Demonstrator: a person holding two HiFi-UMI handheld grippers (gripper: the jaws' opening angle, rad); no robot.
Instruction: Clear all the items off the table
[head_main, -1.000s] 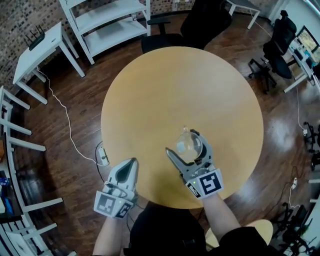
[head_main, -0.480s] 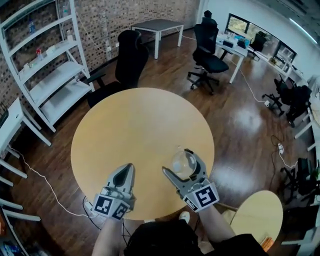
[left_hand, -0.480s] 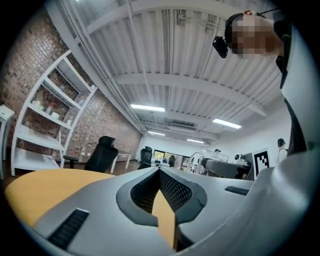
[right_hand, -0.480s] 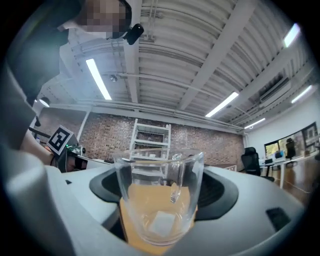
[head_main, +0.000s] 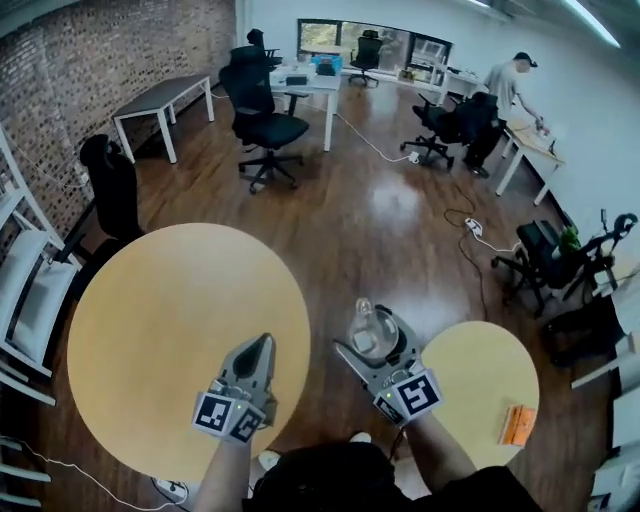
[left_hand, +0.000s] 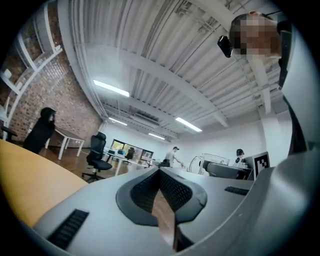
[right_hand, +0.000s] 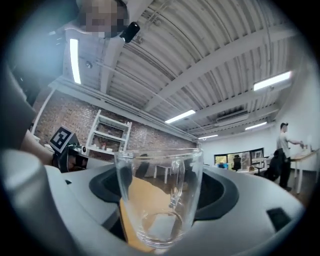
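The right gripper (head_main: 375, 340) is grasping a clear glass mug (head_main: 365, 322). In the right gripper view its grey fingers (right_hand: 75, 200) stand wide apart and press on the mug's two sides. The mug stands upright between them with its open mouth up. Its handle shows through the glass on the side away from the camera. The wall of the mug is clear all the way through. A pale patch shows low at its base, and it cannot be told whether that lies in the mug or is only seen through it.

In the head view the mug hangs over the dark wooden floor (head_main: 390, 220), in the gap between two round desks. The large round desk (head_main: 150, 330) lies to the left of it. The small round desk (head_main: 470, 370) lies just to the right, partly under the right gripper's marker cube. A flat orange item (head_main: 517, 424) lies near the small desk's right edge, well apart from the mug.

The left gripper (head_main: 260, 350) hangs over the near right edge of the large desk. Its fingers (left_hand: 175, 192) are clenched against each other, ribbed pad to ribbed pad.

Farther back stand black office chairs (head_main: 262, 110) and white work desks, and a person (head_main: 505, 85) leans over one of them.
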